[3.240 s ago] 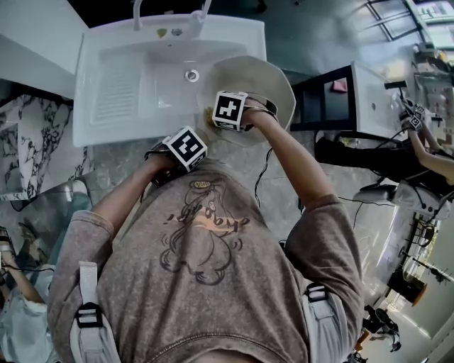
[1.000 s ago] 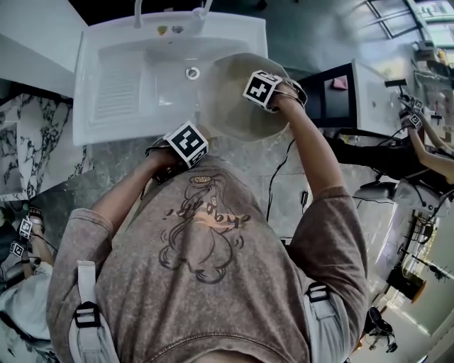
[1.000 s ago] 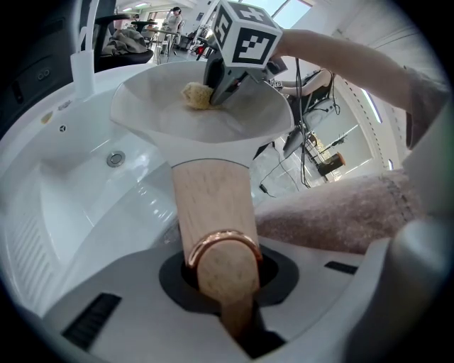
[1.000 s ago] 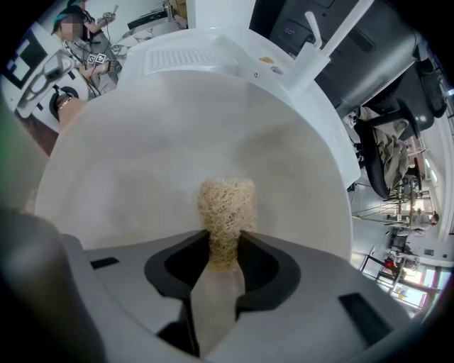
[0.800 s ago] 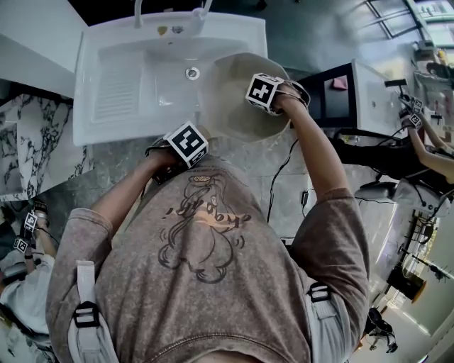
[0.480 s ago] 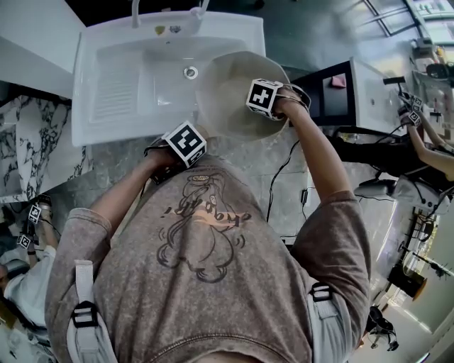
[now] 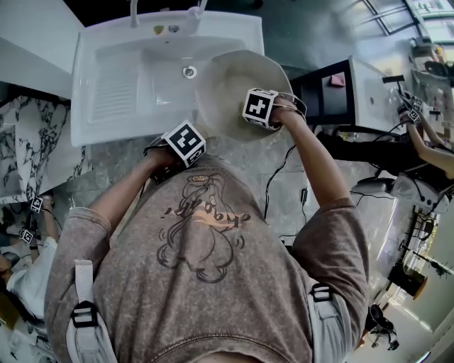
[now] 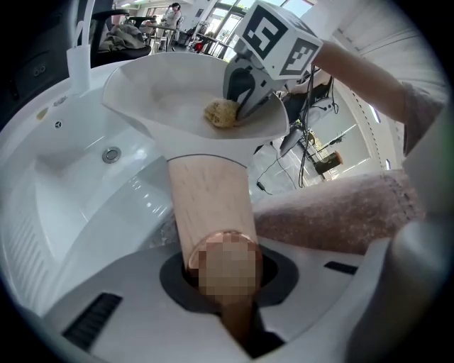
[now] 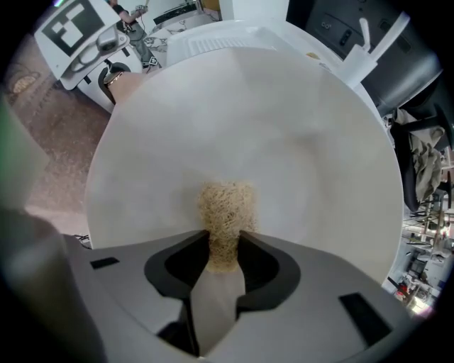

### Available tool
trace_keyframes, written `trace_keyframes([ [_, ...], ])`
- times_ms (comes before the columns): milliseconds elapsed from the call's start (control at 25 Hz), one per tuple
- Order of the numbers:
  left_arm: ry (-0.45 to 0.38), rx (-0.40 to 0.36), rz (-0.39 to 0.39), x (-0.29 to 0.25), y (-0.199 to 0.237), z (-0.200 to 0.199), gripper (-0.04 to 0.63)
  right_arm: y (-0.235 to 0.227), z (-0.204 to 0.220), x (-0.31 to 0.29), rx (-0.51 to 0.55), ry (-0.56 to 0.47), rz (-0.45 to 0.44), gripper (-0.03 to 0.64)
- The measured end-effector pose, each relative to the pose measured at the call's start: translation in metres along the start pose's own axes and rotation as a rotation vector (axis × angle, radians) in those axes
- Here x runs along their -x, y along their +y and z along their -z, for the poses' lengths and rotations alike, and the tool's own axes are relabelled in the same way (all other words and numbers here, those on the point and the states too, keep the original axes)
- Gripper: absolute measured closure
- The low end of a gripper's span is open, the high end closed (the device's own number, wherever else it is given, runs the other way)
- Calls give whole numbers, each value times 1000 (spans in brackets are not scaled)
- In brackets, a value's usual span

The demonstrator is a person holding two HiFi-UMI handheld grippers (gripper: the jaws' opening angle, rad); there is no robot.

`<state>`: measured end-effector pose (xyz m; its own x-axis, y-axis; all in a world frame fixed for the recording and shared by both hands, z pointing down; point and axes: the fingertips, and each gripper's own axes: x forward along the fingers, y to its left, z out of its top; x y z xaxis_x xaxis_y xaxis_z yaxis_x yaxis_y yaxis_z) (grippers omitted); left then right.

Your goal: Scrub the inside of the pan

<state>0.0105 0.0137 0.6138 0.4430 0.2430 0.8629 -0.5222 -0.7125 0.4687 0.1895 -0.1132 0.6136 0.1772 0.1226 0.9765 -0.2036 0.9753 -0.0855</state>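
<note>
A cream pan point(image 7: 237, 88) is held tilted over the right end of the white sink point(image 7: 120, 85). Its wooden handle point(image 8: 209, 205) runs into my left gripper point(image 8: 223, 266), which is shut on it. My right gripper point(image 9: 223, 248) is shut on a tan fibre scrubber point(image 9: 225, 209) and presses it against the pan's inner surface point(image 9: 269, 142). From the left gripper view the scrubber point(image 8: 221, 112) lies low in the pan bowl point(image 8: 163, 92) under the right gripper point(image 8: 248, 92). In the head view the right gripper's marker cube point(image 7: 259, 108) sits over the pan's near right part.
The sink drain point(image 7: 189, 71) lies just left of the pan, and the tap point(image 7: 135, 10) stands at the sink's back rim. A black shelf unit point(image 7: 330, 96) stands right of the sink. A marbled counter point(image 7: 28, 142) lies to the left.
My right gripper has swept with the scrubber from the pan's far right rim back toward its near middle. The pan has shifted slightly; my left gripper keeps hold of the handle.
</note>
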Motion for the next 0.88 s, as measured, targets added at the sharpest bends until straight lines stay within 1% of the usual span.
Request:
trace_keyframes([
  [120, 2, 3, 4, -1, -2, 1, 545, 6, -1, 0, 14, 6, 10, 477],
  [320, 1, 4, 10, -1, -4, 1, 545, 18, -15, -2, 50, -43, -10, 477],
  [520, 0, 7, 12, -2, -5, 0, 545, 24, -24, -1, 48, -67, -19, 476],
  [880, 0, 7, 10, -3, -3, 0, 545, 33, -54, -1, 74, -126, -34, 476],
])
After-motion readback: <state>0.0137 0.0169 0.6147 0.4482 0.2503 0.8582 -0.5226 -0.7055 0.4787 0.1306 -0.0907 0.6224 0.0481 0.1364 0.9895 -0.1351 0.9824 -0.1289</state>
